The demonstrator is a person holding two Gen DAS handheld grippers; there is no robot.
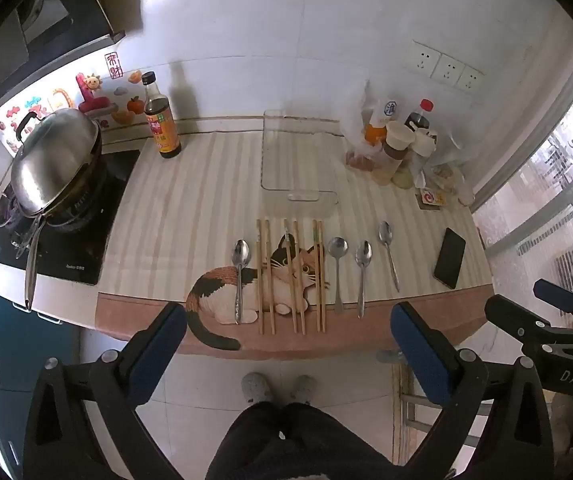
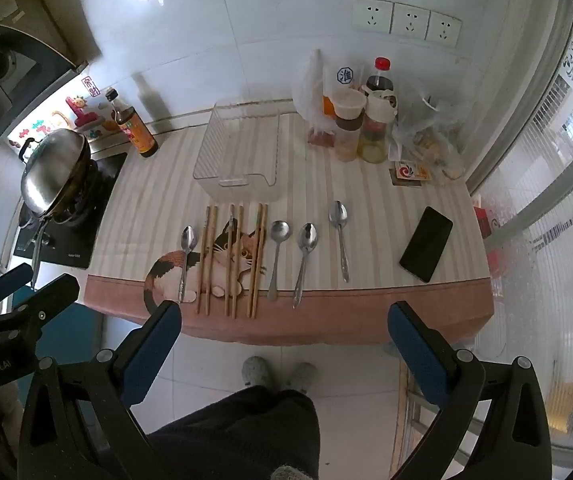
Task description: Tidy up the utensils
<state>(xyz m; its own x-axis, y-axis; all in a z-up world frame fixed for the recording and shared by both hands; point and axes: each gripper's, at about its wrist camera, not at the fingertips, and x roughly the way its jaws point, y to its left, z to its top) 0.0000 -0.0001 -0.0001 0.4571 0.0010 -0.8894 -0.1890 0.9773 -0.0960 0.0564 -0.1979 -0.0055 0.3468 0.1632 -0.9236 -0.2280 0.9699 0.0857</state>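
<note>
Several metal spoons and three pairs of wooden chopsticks (image 1: pixel 265 276) (image 2: pixel 207 258) lie in a row near the table's front edge. The leftmost spoon (image 1: pixel 240 276) (image 2: pixel 186 258) lies on a cat picture; the other three spoons (image 1: pixel 362 272) (image 2: pixel 305 258) lie right of the chopsticks. A clear plastic tray (image 1: pixel 298 160) (image 2: pixel 238 152) stands empty just behind them. My left gripper (image 1: pixel 288 344) is open and empty, held in front of the table edge. My right gripper (image 2: pixel 284 340) is open and empty too, beside the left one.
A black phone (image 1: pixel 450 258) (image 2: pixel 426 244) lies at the right. Jars, bottles and plastic bags (image 2: pixel 366 120) crowd the back right. A sauce bottle (image 1: pixel 161 118) and a lidded wok (image 1: pixel 54 160) on a stove stand at the left. The person's legs are below.
</note>
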